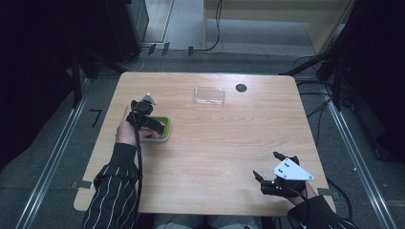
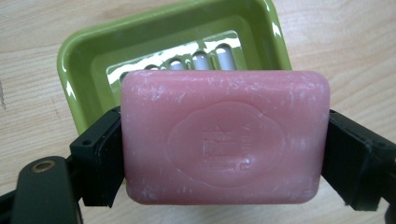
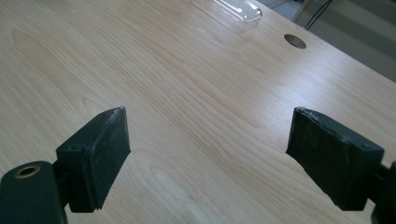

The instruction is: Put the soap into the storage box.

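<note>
A pink bar of soap [image 2: 224,137] is clamped by its two short ends between the black jaws of my left gripper [image 2: 219,154]. It hangs just above a green soap dish [image 2: 81,51] with a slotted insert. In the high view the left gripper [image 1: 149,122] is over that dish [image 1: 165,135] at the table's left. My right gripper [image 1: 268,167] stands open near the front right corner, nothing between its fingers [image 3: 95,154], low over bare wood.
A clear plastic lid [image 1: 208,96] lies at the back middle of the wooden table [image 1: 215,148], also seen as the clear lid [image 3: 229,11]. A round cable hole [image 1: 241,88] sits beside it. Cables trail on the floor behind.
</note>
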Demonstrator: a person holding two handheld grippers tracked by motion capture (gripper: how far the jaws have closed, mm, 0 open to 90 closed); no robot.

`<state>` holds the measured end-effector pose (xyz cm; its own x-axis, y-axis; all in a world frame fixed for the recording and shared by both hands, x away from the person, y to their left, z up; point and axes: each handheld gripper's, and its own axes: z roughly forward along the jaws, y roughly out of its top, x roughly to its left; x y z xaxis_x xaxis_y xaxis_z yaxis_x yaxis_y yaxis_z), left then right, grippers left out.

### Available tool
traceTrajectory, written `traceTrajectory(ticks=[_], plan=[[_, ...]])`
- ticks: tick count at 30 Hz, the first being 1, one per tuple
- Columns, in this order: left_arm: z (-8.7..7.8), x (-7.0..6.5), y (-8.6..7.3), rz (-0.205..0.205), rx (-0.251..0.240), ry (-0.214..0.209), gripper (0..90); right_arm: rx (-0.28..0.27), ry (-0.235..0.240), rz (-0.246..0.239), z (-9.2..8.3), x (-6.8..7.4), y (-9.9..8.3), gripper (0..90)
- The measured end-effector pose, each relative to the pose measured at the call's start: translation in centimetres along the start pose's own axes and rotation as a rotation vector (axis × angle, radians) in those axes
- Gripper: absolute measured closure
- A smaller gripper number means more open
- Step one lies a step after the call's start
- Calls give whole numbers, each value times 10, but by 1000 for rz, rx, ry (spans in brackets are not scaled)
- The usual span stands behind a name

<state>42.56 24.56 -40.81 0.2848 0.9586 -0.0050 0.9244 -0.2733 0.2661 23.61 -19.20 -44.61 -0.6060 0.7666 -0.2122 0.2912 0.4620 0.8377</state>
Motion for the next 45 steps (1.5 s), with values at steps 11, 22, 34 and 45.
traceTrajectory(ticks=[11,22,34,45], plan=[[10,5,7,-58,-22,-6,139,0,0,-1,0,0,0,135],[22,9,9,-117,-32,13,138,0,2,-2,1,1,1,135],[30,13,8,-160,-27,19,138,-4,5,-6,2,1,1,135],[37,16,7,-177,-25,24,138,-3,7,-9,2,1,2,135]])
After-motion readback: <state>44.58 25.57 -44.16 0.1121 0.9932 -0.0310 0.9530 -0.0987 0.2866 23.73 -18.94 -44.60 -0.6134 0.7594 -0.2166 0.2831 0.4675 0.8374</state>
